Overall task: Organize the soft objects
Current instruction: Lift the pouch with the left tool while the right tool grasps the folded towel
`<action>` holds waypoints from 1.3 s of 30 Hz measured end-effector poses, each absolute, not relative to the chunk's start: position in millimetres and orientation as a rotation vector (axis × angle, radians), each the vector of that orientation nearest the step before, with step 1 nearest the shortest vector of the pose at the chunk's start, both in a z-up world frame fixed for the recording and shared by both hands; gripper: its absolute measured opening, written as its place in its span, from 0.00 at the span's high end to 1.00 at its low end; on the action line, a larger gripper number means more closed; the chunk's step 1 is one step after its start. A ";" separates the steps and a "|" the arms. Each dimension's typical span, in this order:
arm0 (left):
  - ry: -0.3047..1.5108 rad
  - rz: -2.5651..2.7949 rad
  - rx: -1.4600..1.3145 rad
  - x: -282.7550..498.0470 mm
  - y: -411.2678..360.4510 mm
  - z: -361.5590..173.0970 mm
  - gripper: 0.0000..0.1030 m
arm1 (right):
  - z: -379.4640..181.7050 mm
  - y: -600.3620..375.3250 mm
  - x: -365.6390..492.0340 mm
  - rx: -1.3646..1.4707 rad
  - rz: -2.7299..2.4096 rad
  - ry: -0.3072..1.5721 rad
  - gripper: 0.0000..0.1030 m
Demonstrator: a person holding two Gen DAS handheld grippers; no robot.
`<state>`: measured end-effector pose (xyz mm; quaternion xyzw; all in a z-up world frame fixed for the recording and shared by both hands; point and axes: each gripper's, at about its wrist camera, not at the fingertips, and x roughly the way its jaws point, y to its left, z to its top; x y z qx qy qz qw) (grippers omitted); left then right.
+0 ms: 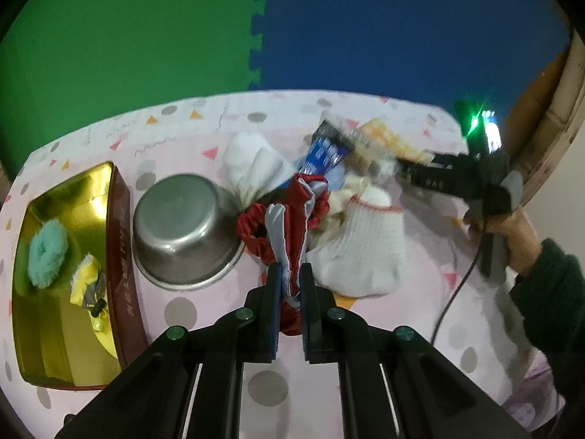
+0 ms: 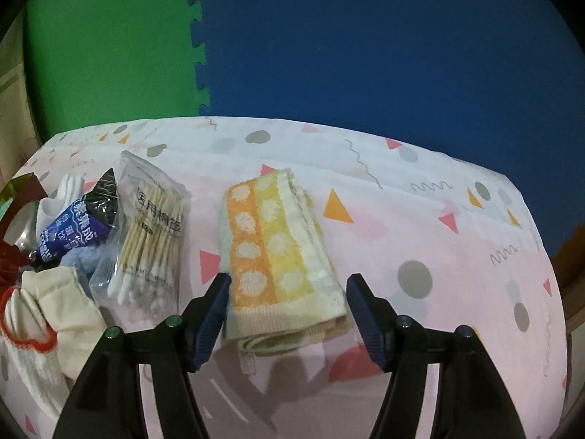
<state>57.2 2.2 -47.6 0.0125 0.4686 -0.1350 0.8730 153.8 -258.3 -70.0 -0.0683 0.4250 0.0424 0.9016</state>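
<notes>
The right tongs (image 2: 289, 292) stood apart, straddling the near end of a folded orange-and-yellow dotted towel (image 2: 278, 252) on the table (image 2: 438, 256); its long axis ran straight ahead. The left tongs (image 1: 290, 278) were clamped on a red scrunchie (image 1: 289, 219).

A home play corner — foam puzzle mats (image 2: 329, 36), patterned tablecloth (image 2: 438, 256).
</notes>
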 end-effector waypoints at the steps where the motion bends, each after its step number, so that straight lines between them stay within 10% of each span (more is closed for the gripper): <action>1: 0.988 -0.279 0.029 59.4 1.3 -51.4 0.89 | -71.1 -257.8 154.8 -0.142 0.085 0.883 0.35; 13: 1.049 -0.242 0.074 71.0 -15.1 -80.6 0.63 | -77.5 -250.0 163.1 -0.173 0.085 0.886 0.33; 20: 1.080 -0.239 0.006 79.4 -5.2 -88.3 0.87 | -78.1 -249.1 166.3 -0.168 0.106 0.881 0.33; 28: 1.044 -0.234 0.016 73.6 -3.1 -76.1 0.89 | -73.5 -254.3 156.8 -0.118 0.114 0.869 0.65; 39: 0.976 -0.210 -0.020 56.4 15.9 -46.1 0.89 | -68.3 -270.0 113.1 -0.028 0.063 0.868 0.71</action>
